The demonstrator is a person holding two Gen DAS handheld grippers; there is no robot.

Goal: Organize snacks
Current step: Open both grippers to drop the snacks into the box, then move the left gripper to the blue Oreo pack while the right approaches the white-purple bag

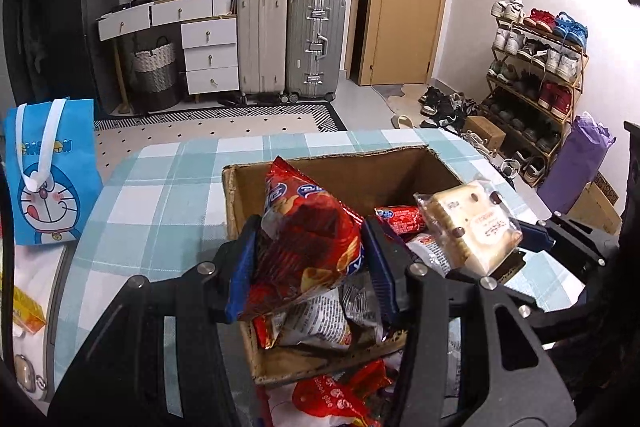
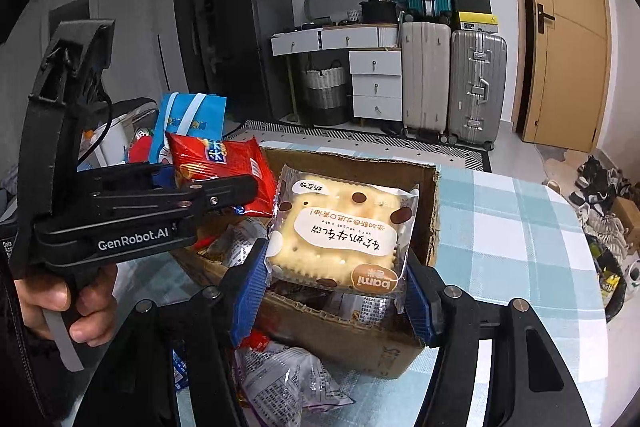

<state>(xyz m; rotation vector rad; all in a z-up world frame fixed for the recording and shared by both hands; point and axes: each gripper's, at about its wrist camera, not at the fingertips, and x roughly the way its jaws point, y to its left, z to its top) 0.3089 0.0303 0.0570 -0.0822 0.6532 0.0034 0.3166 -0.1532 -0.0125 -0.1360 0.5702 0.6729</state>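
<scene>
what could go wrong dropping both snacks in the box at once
1. The left tongs and right tongs are close together over the box; they could bump.
2. The chip bag is pinched and could burst.
3. The cracker pack sits near the rim and might fall outside.

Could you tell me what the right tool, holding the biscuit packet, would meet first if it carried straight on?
Probably the wrappers inside the cardboard box: the right tool with the biscuit packet points down into it, though depth is uncertain.
</scene>
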